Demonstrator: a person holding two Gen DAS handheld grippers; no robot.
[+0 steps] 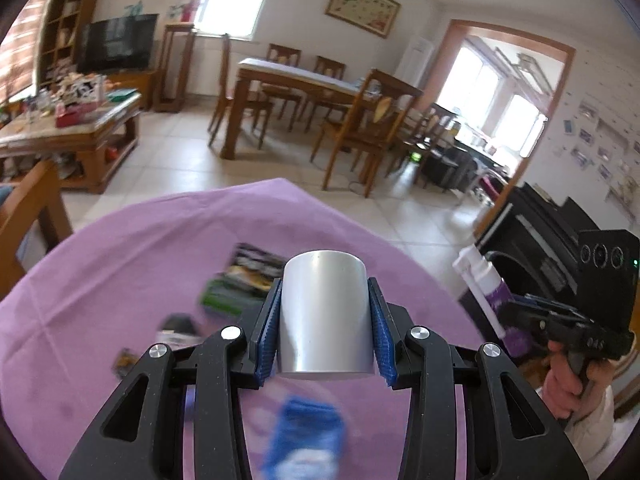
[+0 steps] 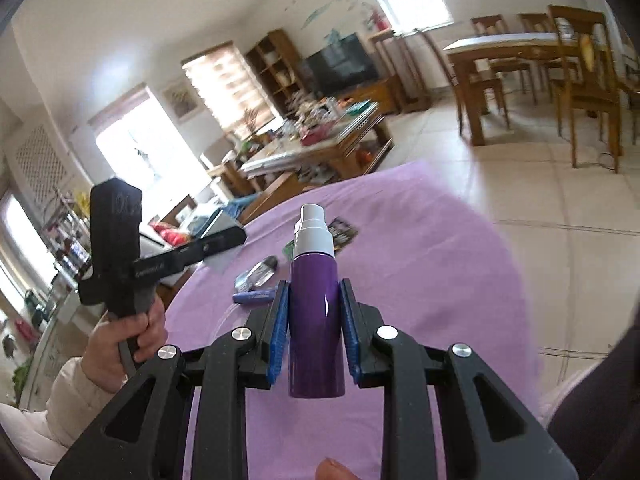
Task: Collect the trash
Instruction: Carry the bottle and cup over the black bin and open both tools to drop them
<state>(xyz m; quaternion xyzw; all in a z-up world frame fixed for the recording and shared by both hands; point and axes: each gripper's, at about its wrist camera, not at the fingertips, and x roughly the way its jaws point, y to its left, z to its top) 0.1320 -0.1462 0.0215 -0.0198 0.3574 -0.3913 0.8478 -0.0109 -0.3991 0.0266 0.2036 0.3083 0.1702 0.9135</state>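
My left gripper (image 1: pixel 325 312) is shut on a silver metal cup (image 1: pixel 325 304) and holds it above the purple tablecloth (image 1: pixel 120 248). My right gripper (image 2: pixel 314 320) is shut on a purple spray bottle (image 2: pixel 316 312) with a white cap, also above the cloth. In the left wrist view, wrappers lie on the cloth: a dark and green one (image 1: pixel 244 280), a small black one (image 1: pixel 178 326), a blurred blue packet (image 1: pixel 308 436). In the right wrist view I see a blue wrapper (image 2: pixel 254 296), a clear-dark one (image 2: pixel 260 272) and a dark one (image 2: pixel 342 234).
The right gripper with the bottle shows at the right of the left wrist view (image 1: pixel 560 320); the left gripper shows at the left of the right wrist view (image 2: pixel 132 264). A cluttered coffee table (image 1: pixel 68 132), a dining table (image 1: pixel 316 84) with chairs and a black piano (image 1: pixel 536 240) stand around.
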